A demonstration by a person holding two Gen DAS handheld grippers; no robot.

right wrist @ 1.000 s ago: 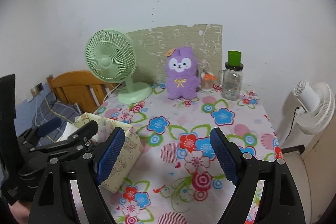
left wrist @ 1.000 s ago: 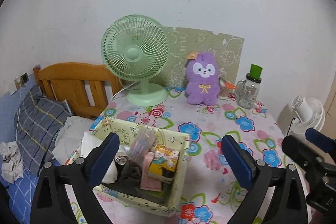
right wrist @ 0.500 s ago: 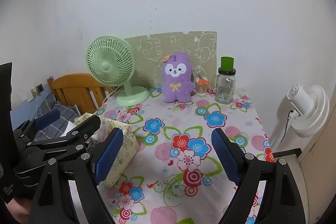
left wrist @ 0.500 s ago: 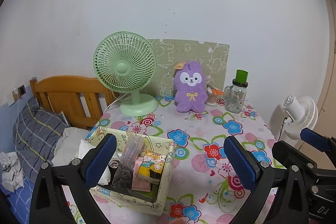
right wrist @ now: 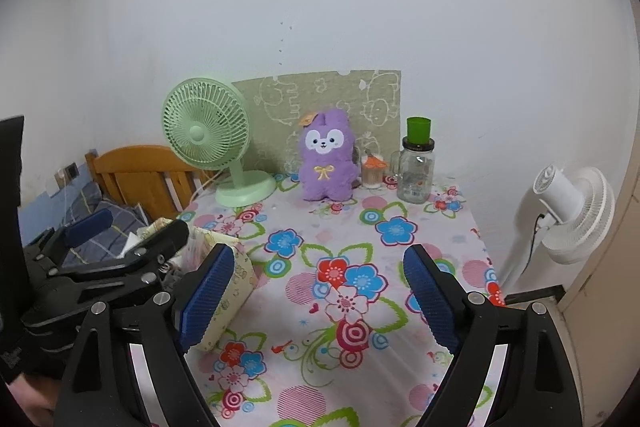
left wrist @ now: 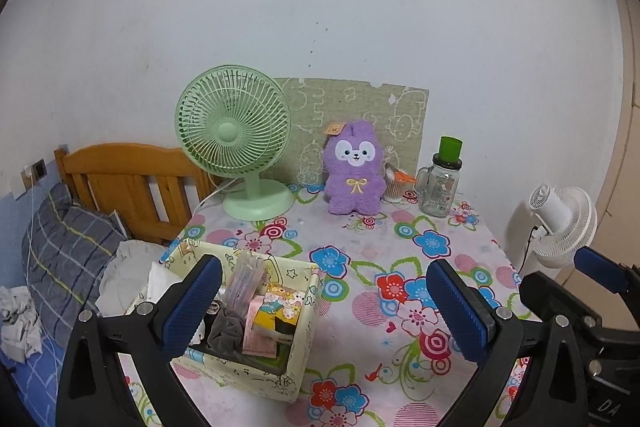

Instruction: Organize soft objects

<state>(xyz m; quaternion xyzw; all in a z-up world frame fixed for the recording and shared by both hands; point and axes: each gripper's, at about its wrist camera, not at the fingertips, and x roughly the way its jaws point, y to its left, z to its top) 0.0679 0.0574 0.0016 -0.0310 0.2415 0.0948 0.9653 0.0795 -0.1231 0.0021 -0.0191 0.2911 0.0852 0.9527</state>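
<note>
Left wrist view shows the left gripper (left wrist: pixel 324 301) with jaws spread wide and empty, the right gripper (right wrist: pixel 318 293) likewise. The purple plush toy (left wrist: pixel 354 169) stands upper centre on the desk (left wrist: pixel 400 327), the box (left wrist: pixel 256 311) lower left. Both grippers have pulled back since earlier; next, probably reach for the toy.

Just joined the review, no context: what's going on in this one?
A person holds two handheld grippers above a table with a floral cloth. Both the left gripper and the right gripper are open and hold nothing. The purple plush toy stands upright at the back, between the green fan and a glass jar, untouched. A fabric storage box with assorted items in it sits near the left gripper. No grasp has been made.
</note>
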